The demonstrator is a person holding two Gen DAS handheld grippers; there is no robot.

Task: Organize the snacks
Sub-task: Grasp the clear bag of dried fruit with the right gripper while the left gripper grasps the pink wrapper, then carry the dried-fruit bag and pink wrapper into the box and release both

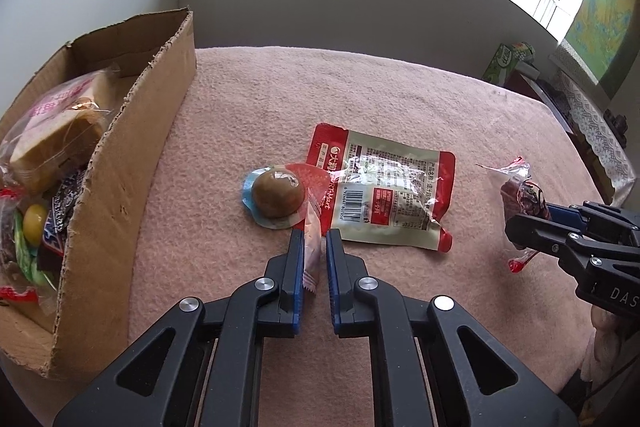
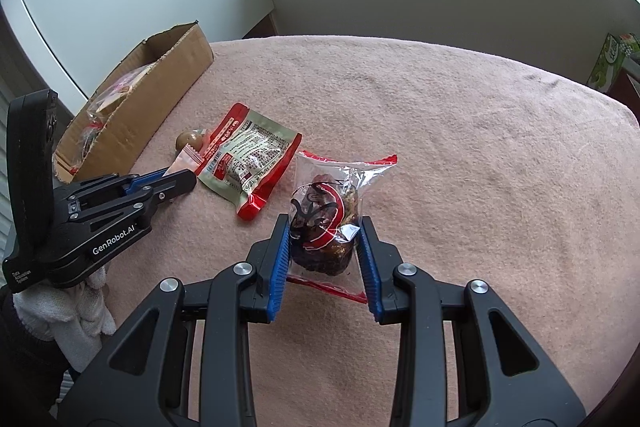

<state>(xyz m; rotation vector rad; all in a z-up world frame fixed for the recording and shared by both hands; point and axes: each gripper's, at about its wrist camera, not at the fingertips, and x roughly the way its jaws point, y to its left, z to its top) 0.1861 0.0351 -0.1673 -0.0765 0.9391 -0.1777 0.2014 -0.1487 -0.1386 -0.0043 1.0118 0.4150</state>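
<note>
**Inspector A:** Progress? The brown corrugated cardboard box at the table's left edge already holds several wrapped snacks, bread in clear film among them.

**Inspector B:** Four items remain on the pink fleece-covered table. The left tongs are closed on a thin pale pink sachet, pads pressing its sides. The right tongs are clamped on a clear red-trimmed bag of dark dried fruit; the grip looks firm.

**Inspector A:** And ungripped?

**Inspector B:** A brown round jelly cup with blue rim and a flat red-and-silver foil pouch, lying side by side just beyond the sachet. I judge the job roughly half done: two items in hand, two untouched.

**Inspector A:** Limits?

**Inspector B:** The box's near end is cut off and its lower contents are jumbled. I cannot tell whether either held item has left the cloth.
</note>
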